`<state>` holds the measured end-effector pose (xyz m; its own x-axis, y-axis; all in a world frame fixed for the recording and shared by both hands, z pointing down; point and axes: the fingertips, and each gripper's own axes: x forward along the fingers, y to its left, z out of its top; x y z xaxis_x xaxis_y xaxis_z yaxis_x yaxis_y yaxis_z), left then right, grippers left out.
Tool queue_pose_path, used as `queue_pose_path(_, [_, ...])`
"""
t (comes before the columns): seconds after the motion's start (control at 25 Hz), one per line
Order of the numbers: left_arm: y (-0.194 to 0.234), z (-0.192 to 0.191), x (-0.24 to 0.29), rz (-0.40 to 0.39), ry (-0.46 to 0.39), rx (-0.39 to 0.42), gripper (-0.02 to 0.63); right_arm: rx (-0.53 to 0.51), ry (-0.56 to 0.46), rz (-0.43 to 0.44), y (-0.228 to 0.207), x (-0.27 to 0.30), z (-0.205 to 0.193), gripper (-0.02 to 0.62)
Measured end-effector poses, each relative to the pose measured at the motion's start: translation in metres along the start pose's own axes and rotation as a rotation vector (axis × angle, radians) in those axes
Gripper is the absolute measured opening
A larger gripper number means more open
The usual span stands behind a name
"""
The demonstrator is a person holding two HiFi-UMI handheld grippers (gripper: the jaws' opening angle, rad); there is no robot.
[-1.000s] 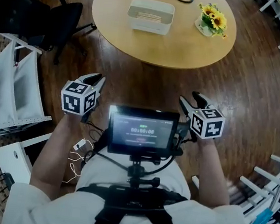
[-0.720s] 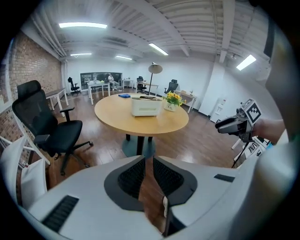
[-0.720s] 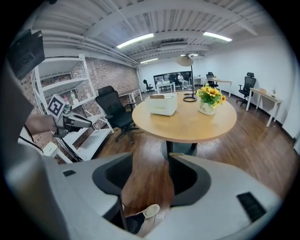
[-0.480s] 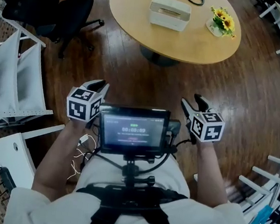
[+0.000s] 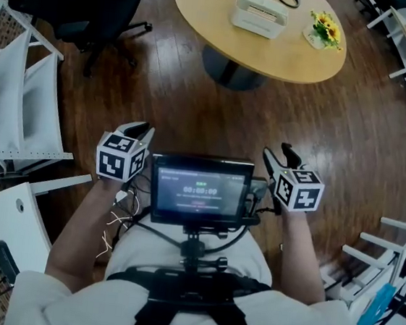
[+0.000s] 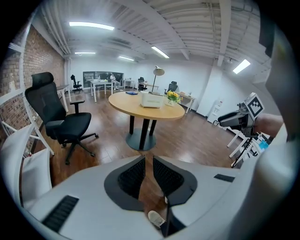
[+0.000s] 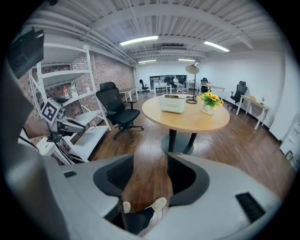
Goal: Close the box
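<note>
Looking well ahead of both grippers to a round wooden table (image 5: 274, 53). Off to the far left of the left gripper (image 5: 137, 127), a black office chair (image 5: 96, 11). Up on that table, far beyond the jaws, the white box (image 5: 260, 14), lid maybe up a touch, too small to call. Holding the left gripper low, jaws at a narrow slit, nothing between. Carrying the right gripper (image 5: 281, 155) alongside, jaws wide, empty too. Just right of the box, yellow flowers (image 5: 324, 30).
</note>
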<state>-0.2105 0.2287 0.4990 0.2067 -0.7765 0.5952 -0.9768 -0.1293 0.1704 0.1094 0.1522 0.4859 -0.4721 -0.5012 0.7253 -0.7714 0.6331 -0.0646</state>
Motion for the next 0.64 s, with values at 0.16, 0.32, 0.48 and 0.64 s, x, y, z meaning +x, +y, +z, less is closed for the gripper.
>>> queue_pose_path(0.16, [0.007, -0.016, -0.01, -0.012, 0.002, -0.002, 0.052, 0.006, 0.001, -0.007, 0.016, -0.008, -0.01, 0.235])
queue_pose_path(0.32, [0.013, -0.024, -0.018, -0.02, 0.001, 0.0, 0.052, 0.001, -0.002, -0.014, 0.03, -0.015, -0.014, 0.235])
queue_pose_path(0.48, [0.017, -0.033, -0.027, -0.021, 0.0, -0.006, 0.052, -0.008, 0.007, -0.015, 0.041, -0.022, -0.021, 0.235])
queue_pose_path(0.64, [0.021, -0.044, -0.041, -0.015, 0.0, -0.019, 0.052, -0.013, 0.013, -0.006, 0.056, -0.029, -0.027, 0.235])
